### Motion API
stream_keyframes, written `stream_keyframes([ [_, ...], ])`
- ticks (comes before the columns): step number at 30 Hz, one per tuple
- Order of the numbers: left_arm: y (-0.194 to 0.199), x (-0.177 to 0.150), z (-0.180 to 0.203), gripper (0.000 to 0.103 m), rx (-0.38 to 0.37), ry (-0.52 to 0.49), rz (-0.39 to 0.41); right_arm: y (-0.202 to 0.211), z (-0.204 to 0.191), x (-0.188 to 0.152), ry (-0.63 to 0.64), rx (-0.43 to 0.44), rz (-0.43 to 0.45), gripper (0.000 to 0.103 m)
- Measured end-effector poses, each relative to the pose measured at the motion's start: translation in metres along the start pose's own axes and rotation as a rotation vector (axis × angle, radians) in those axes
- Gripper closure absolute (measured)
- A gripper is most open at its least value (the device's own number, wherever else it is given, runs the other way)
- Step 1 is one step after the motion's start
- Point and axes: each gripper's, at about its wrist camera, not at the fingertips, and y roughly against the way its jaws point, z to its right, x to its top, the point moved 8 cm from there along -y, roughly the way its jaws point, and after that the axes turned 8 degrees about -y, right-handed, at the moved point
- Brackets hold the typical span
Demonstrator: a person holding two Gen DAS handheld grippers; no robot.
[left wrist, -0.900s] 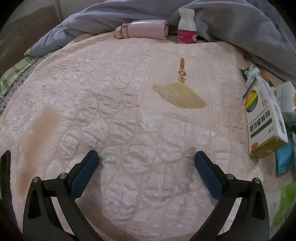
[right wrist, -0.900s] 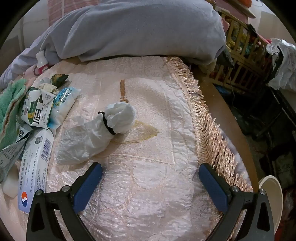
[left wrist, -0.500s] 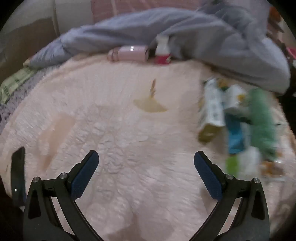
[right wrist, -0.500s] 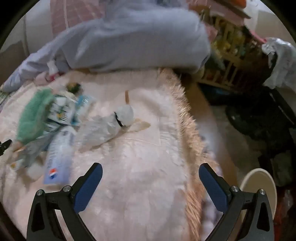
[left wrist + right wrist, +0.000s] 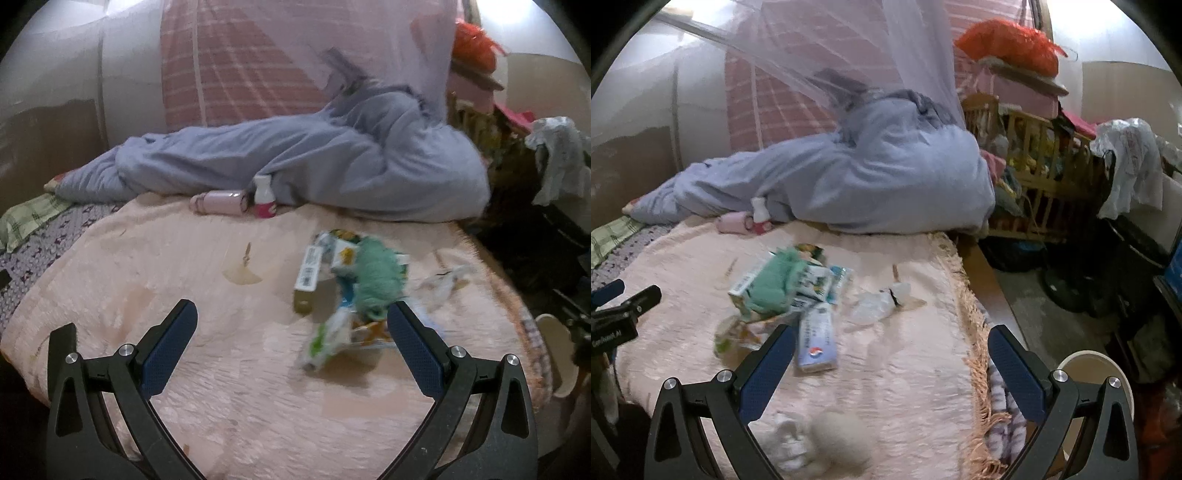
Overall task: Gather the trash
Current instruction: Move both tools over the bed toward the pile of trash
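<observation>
Left gripper (image 5: 291, 325): jaws spread wide, nothing between the pads; held above the pink bedspread (image 5: 184, 280), tilted down toward it.
Right gripper (image 5: 892, 350): jaws spread wide, empty; held above the near part of the same bedspread.
Trash pile (image 5: 783, 291): boxes, wrappers and cartons heaped under a green cloth (image 5: 774, 282) in mid-bedspread; lies ahead of both grippers, touching neither.
Blue-white box (image 5: 816, 338): flat on the bedspread at the near edge of the pile, just beyond the right gripper's left finger.
Tied plastic bag (image 5: 877, 302): lies right of the pile, apart from it.
Pink bottle (image 5: 219, 202): on its side at the far edge, beside an upright white bottle (image 5: 264, 201).
Grey-blue quilt (image 5: 314, 166): bunched behind both bottles.
Image quality: pile blurred; labels unreadable.
</observation>
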Motion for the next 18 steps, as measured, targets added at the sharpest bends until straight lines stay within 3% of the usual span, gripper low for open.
stream_keyframes([
  [9,0.022,0.001,0.024,0.001,-0.004,0.005,0.056,0.029,-0.014,0.004,-0.019,0.032,0.05,0.0],
  [18,0.023,0.002,0.028,0.001,0.003,0.011,0.052,0.038,-0.024,0.006,-0.009,0.026,0.064,0.0],
])
